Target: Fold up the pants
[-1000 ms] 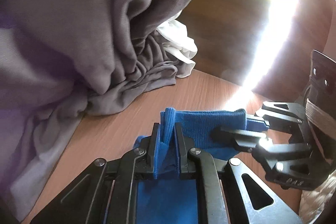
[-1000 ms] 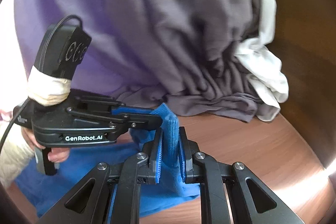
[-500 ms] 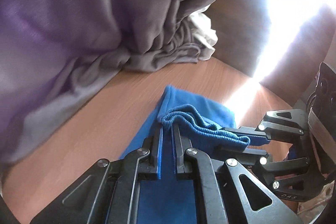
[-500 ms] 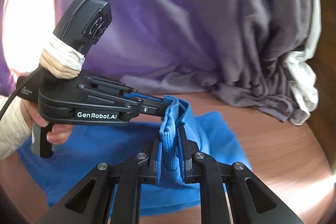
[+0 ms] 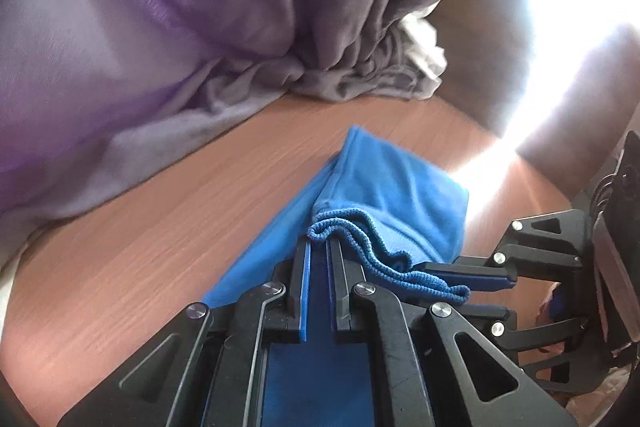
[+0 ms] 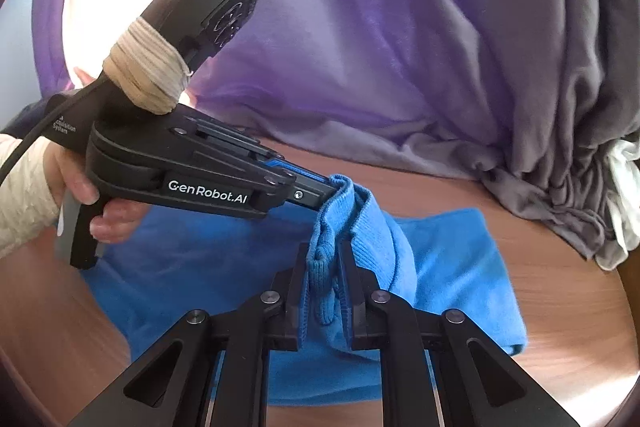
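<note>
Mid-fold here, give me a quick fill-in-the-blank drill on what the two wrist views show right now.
1. Both hand-held grippers are shut on the ribbed hem of the ____ pants.
2. The pants lie on a ____ table.
3. Behind the pants hangs a grey-purple cloth, and at its right end sits a bunched ____ cloth.
4. In the right wrist view, the left hand-held gripper comes in from the ____ side, while the right hand-held gripper is in the foreground.

Missing words: blue; wooden; white; left
</note>
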Tool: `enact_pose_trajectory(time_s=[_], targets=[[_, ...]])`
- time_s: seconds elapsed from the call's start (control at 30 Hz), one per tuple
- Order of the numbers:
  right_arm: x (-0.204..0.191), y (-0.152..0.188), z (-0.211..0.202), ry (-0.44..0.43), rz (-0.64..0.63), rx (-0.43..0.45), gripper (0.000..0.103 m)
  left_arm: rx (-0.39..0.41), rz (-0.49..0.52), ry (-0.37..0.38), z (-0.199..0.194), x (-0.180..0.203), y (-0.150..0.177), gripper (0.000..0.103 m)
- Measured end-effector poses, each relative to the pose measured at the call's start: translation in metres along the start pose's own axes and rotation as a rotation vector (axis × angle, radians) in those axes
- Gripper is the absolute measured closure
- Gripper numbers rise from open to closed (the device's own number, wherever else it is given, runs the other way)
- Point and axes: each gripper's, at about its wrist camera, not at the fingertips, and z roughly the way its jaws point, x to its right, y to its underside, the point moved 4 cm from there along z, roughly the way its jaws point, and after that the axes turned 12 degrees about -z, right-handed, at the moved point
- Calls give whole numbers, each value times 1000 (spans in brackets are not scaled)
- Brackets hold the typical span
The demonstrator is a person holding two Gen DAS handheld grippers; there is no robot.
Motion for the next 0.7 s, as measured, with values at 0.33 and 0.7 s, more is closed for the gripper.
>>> enact_pose_trajectory(time_s=[0.33,0.7], targets=[[-39,5,20,-108,-47,-69,86,-15,-65,-134,-13,-31,16,97],[-12,-1,-18,-71,32,-6,71,70,-139,-147,-35,21,8,95]])
